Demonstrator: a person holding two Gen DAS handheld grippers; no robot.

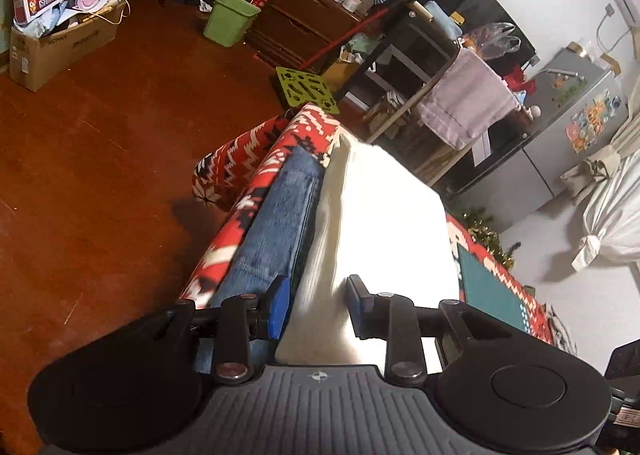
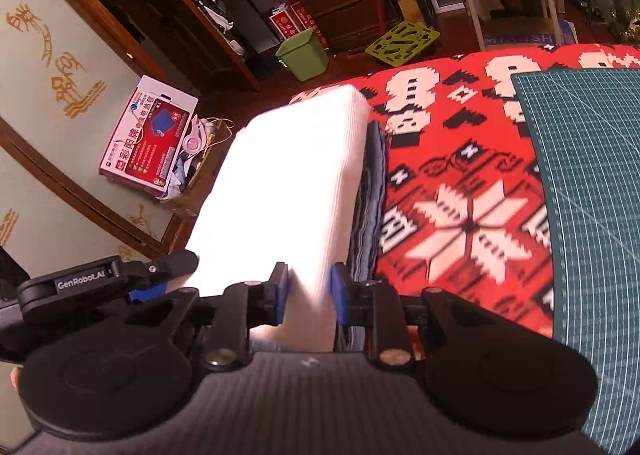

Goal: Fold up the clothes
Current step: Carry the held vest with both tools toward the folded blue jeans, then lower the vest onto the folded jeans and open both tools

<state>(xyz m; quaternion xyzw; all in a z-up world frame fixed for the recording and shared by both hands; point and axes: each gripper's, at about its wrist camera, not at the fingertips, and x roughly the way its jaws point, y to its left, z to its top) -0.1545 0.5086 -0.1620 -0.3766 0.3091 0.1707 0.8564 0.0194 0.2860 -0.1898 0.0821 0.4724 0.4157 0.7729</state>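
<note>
Blue pads of the right gripper were pressed against a near edge of the folded white garment, one pad on each side, clamped on it. In the left wrist view, the left gripper had its blue fingers set wider, with a raised ridge of the same white garment between them; whether they actually pinched the cloth could not be told. In the right wrist view the left gripper showed at the garment's left edge. The white garment lay over folded blue denim, whose layered edge peeked out beside it. Both rested on a red patterned blanket near its edge. A green cutting mat lay on the blanket to the right, apart from the clothes.
</note>
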